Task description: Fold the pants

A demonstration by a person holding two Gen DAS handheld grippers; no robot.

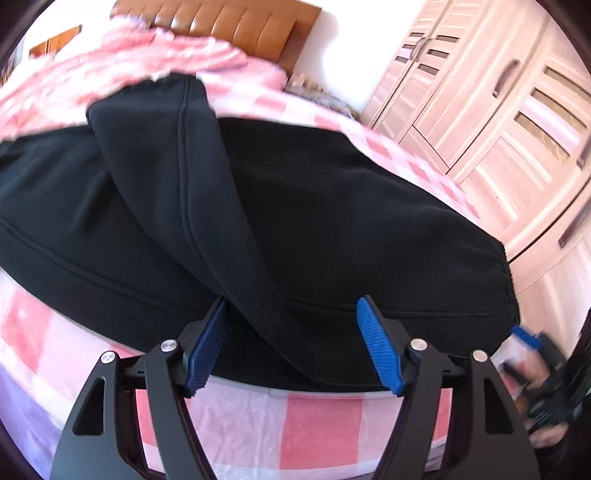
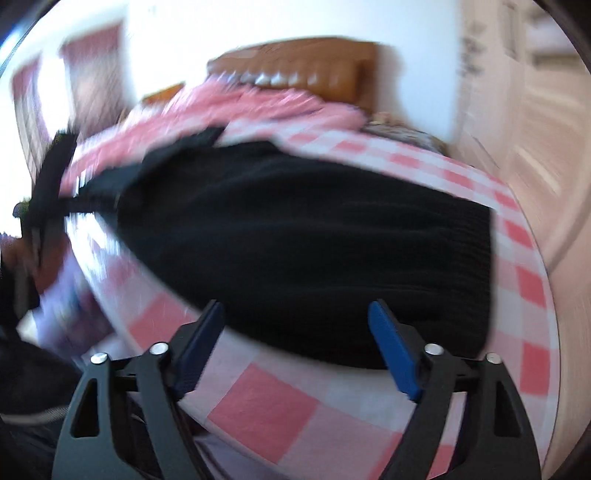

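Bed [image 1: 325, 424]: covered by a pink and white checked sheet; it carries the whole job. A rumpled pink blanket [image 1: 122, 59] lies toward the brown headboard [image 1: 229, 22], and pale wardrobe doors [image 1: 491, 110] stand along one side.

Pants [image 1: 332, 229]: black, thick fabric, lying across the bed near its front edge. One leg [image 1: 177, 166] is laid diagonally over the main body, its cuff end toward the blanket and its near end running down between the left fingers. The fold reads as partly made; the stack is not squared.

Right view: heavily blurred, so detail of the pants [image 2: 314, 240] edge there is not reliable.

Left gripper [image 1: 291, 347]: fingers [image 1: 378, 347] spread wide over the near hem. The folded leg passes between them, but the pads do not press on it. Nothing held.

Right gripper [image 2: 299, 350]: fingers [image 2: 393, 350] wide apart, hovering at the near edge of the pants with only sheet and hem between them. Nothing held. It also appears at the right margin of the left view, blurred.

Step in hand, judged: release after laying the leg over, then regrasp for the next fold.

Recommended practice: straighten the diagonal leg so that its seams line up with the layer beneath. Take both layers together at the hem, one gripper to each corner, and lift evenly.

Risk: pinching only the top layer will drag the fold apart.
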